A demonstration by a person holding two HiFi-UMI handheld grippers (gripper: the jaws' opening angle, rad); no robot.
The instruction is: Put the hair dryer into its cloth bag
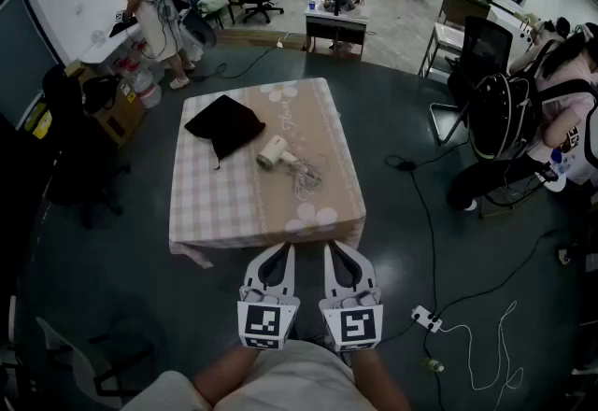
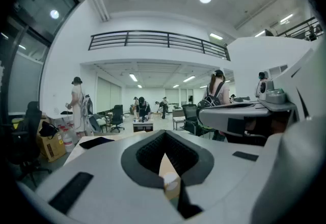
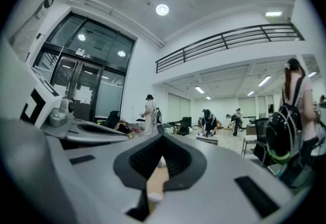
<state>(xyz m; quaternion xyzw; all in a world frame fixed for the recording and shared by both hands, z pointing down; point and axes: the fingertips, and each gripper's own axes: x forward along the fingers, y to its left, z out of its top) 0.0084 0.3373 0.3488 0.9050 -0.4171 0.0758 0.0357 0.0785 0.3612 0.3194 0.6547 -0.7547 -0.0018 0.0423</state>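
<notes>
1 office chair (image 1: 486, 45), power strip (image 1: 422, 317) right of table (image 1: 234, 204) bearing hair dryer (image 1: 274, 153).

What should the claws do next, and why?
Probably reach both forward over the table. The left claw and right claw are shut, empty and short of its near edge, while the hair dryer lies beside the black cloth bag, untouched.

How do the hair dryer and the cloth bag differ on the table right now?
The cloth bag is black; the hair dryer is white. The cloth bag lies flat and crumpled toward the far left; the hair dryer lies on its side nearer the middle. The hair dryer is smaller, trailing a loose cord; the cloth bag spreads wider. Both rest on the table.
</notes>
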